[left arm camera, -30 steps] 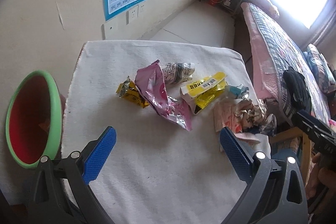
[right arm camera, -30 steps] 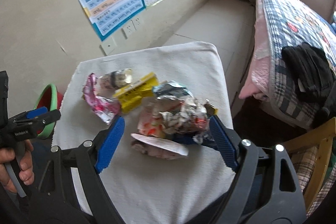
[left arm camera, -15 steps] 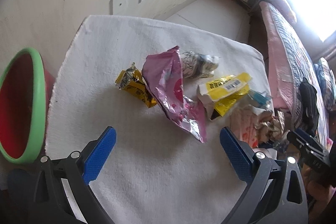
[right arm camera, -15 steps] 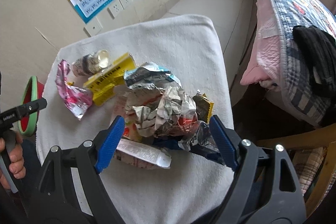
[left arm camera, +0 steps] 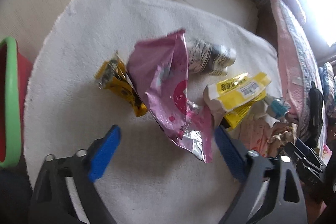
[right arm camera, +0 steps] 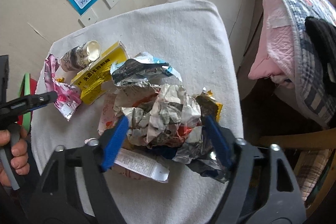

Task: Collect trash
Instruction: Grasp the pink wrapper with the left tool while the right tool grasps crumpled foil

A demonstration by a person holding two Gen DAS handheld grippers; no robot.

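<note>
Trash lies on a white towel-covered table. In the left wrist view a pink foil bag lies in the middle, with a yellow wrapper to its left, a crushed paper cup behind it and a yellow packet to its right. My left gripper is open, its fingers either side of the pink bag's near end. In the right wrist view my right gripper is open around a crumpled silver foil wad. The pink bag, the cup and the yellow packet lie left of the wad.
A red bin with a green rim stands left of the table. A bed with a pink quilt is to the right, a wooden chair beside it. A flat white sachet lies under the wad.
Both grippers have moved forward and down toward the trash. The left fingers now flank the pink bag's near end, and the right fingers now flank the foil wad.
</note>
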